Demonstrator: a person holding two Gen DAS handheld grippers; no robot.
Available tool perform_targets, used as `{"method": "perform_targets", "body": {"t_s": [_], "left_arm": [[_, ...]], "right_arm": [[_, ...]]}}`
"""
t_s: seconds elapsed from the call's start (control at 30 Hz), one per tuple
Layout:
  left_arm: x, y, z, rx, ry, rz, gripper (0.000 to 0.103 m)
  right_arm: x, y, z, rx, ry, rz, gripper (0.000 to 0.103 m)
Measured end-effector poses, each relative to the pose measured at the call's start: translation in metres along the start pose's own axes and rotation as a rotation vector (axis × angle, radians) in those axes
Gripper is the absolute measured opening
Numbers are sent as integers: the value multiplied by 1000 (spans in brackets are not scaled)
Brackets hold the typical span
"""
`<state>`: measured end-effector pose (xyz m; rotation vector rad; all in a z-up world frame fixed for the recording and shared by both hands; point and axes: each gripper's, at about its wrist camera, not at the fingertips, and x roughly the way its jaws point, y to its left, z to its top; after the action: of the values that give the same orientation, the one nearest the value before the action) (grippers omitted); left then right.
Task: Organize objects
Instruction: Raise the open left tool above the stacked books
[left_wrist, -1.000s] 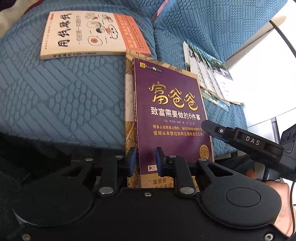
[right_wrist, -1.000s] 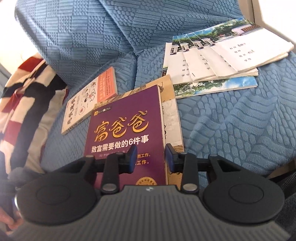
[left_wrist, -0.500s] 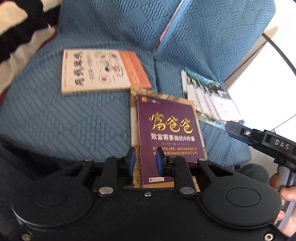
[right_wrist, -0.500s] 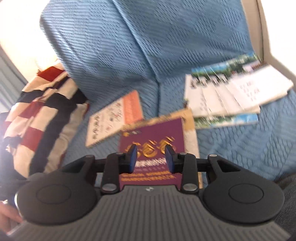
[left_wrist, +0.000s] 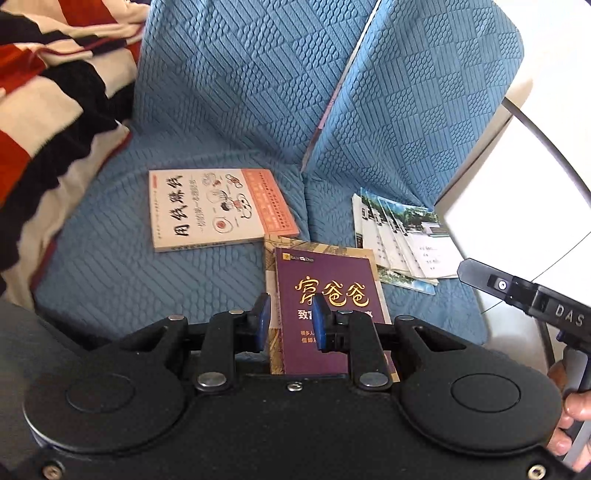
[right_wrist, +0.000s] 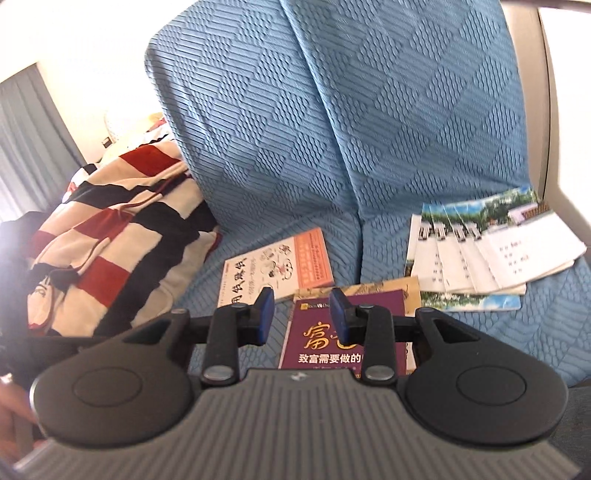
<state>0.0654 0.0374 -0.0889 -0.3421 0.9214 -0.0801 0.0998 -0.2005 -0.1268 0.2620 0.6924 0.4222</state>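
Observation:
A purple book (left_wrist: 332, 288) with gold lettering lies on a beige patterned book (left_wrist: 295, 245) at the front of the blue sofa seat (left_wrist: 110, 266). My left gripper (left_wrist: 290, 306) hovers above the purple book's left edge, open by a narrow gap with nothing between the pads. In the right wrist view, my right gripper (right_wrist: 301, 302) hangs over the purple book (right_wrist: 321, 336), open and empty. A white and orange book (left_wrist: 218, 208) lies to the left of the pair. Several fanned booklets (left_wrist: 399, 240) lie to the right.
A red, black and cream striped blanket (right_wrist: 110, 240) is heaped at the sofa's left end. The quilted blue backrest (right_wrist: 332, 110) rises behind the books. A white surface (left_wrist: 517, 184) borders the sofa on the right. A hand (left_wrist: 569, 424) holds the other gripper's handle.
Both grippers have risen and drawn back from the purple book, so the books look smaller and more of the backrest and blanket shows. The books have not moved.

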Motion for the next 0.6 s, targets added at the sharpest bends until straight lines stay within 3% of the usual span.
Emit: {"method": "perform_targets", "body": {"t_s": [0.47,0.6], "left_arm": [[-56,-9,2,0,-91,8,24],[-60,-7,1,1,-104,11,30]], "right_arm": [[-28,35,-14,-46,22,-15,37],[-28,37,-15,-43,29,-30,37]]}}
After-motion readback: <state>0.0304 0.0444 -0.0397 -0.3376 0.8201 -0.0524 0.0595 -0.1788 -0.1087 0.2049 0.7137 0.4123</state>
